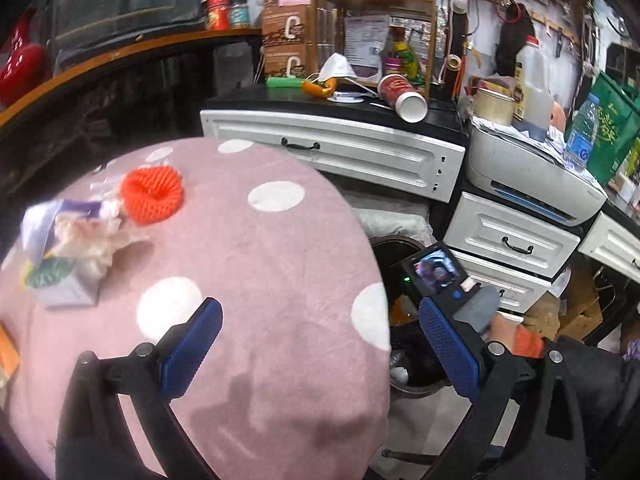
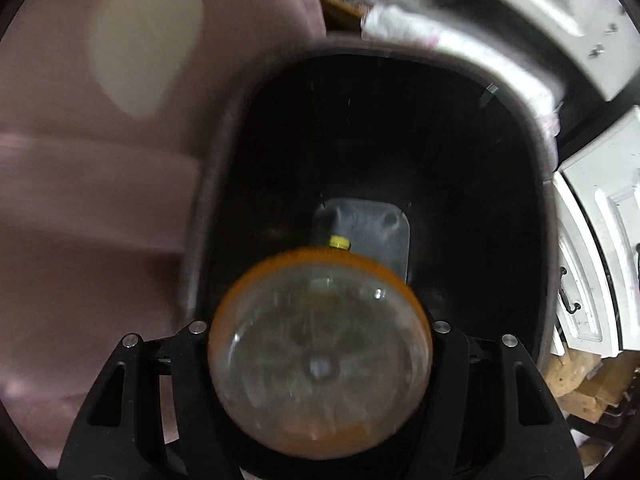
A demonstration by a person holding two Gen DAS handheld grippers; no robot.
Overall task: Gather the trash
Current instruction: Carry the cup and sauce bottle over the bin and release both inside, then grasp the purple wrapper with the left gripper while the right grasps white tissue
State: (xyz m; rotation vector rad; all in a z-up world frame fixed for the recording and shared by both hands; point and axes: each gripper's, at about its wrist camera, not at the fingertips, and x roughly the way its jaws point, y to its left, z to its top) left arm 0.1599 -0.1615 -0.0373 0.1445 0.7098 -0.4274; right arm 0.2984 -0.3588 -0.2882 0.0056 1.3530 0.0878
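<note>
Between the right gripper's [image 2: 320,364] black fingers sits a clear plastic bottle [image 2: 320,356] with an orange label band, base toward the camera, yellow cap [image 2: 339,242] pointing down, and the jaws are clamped on its sides. Directly beneath it gapes the dark bin [image 2: 536,152], its interior black and nearly bare, with only a pale grey rectangular patch [image 2: 372,228] showing at the bottom beyond the cap; whether that is the bin's floor or something lying there, I cannot tell. Over on the left wrist view, the left gripper [image 1: 320,352] hangs with its blue-padded jaws spread wide and nothing between them, above the edge of a round pink cloth with white dots [image 1: 248,264]. Just past its right finger the same bin [image 1: 400,244] shows beside the pink table, the right gripper's screen [image 1: 434,270] over its mouth. Farther across the cloth lie an orange foam net ring [image 1: 152,196], crumpled tissue [image 1: 92,240] and a small purple-and-white carton [image 1: 60,284], close together. Beyond stand white drawers [image 1: 340,152], and on the black counter above them a red paper cup [image 1: 402,96] lies tipped on its side, open mouth facing out.
</note>
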